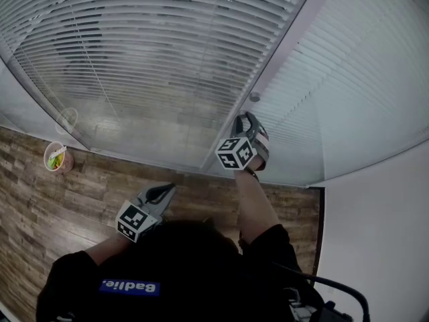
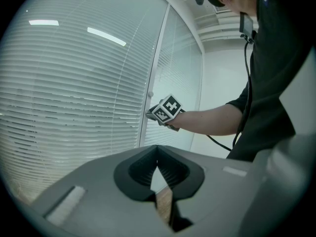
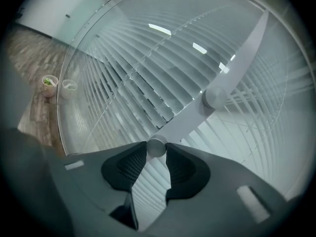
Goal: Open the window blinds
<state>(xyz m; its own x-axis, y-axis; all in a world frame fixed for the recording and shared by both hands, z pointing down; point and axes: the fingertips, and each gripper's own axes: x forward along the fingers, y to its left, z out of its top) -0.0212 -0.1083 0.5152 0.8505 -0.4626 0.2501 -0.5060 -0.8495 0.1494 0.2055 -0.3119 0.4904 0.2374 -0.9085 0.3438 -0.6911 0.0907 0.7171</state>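
My right gripper (image 3: 156, 151) is clenched on a small round knob (image 3: 156, 145) on the white mullion (image 3: 237, 58) between the blinds (image 3: 123, 78). In the head view the gripper's body hides that knob. My left gripper (image 2: 158, 164) hangs low, closed on nothing. Below lie a wood floor (image 1: 100, 186) and a cup (image 1: 57, 157) by the glass.

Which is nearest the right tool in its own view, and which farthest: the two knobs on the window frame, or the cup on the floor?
1. The gripped knob, pinched between the jaws of the right tool.
2. The second knob, farther along the window frame, upper right.
3. The cup, far left on the floor.
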